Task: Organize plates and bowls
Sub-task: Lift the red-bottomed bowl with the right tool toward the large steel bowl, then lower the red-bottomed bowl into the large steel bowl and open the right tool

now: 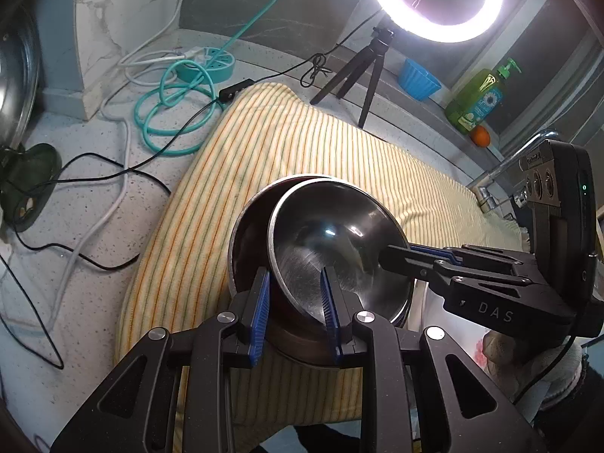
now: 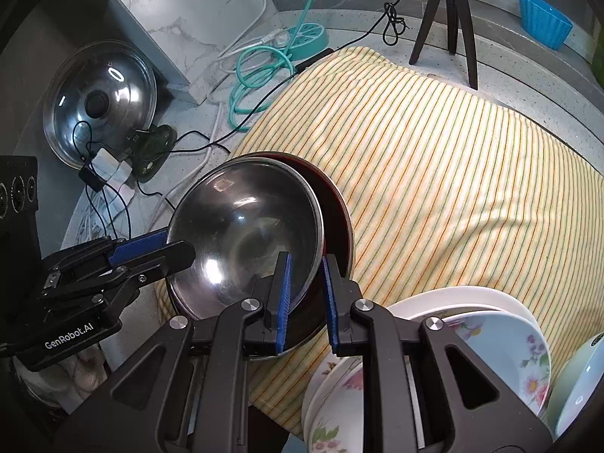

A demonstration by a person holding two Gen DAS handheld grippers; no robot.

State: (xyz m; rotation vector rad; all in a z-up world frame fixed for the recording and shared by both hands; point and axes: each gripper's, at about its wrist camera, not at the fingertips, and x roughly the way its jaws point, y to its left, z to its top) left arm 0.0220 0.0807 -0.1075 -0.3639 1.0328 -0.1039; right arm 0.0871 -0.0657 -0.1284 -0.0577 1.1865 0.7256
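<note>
A speckled grey counter [image 2: 536, 87] carries a yellow striped towel [image 2: 434, 158] spread across most of its middle. Reading the right wrist view from left to right: a glass pot lid [image 2: 100, 102] leans at nine o'clock against the dark wall, a coiled teal cable [image 2: 260, 71] lies toward eleven o'clock, a black tripod [image 2: 451, 11] stands at one o'clock, and a blue ribbed cup [image 2: 543, 24] sits at two o'clock. On the towel's near left part rests a steel bowl [image 2: 245, 226], tilted inside a larger dark-red-lined bowl [image 2: 336, 207]. The left hand-held gripper [image 1: 295, 298] straddles the steel bowl's near rim, its blue pads [image 1: 260, 313] set apart on either side of that rim; whether they press it I cannot tell. The right hand-held gripper [image 2: 305, 294] reaches in from the opposite side, its pads likewise apart, one inside the steel bowl and one outside it. At five o'clock in the right wrist view, floral plates [image 2: 502, 343] are stacked just beside the towel's edge.
</note>
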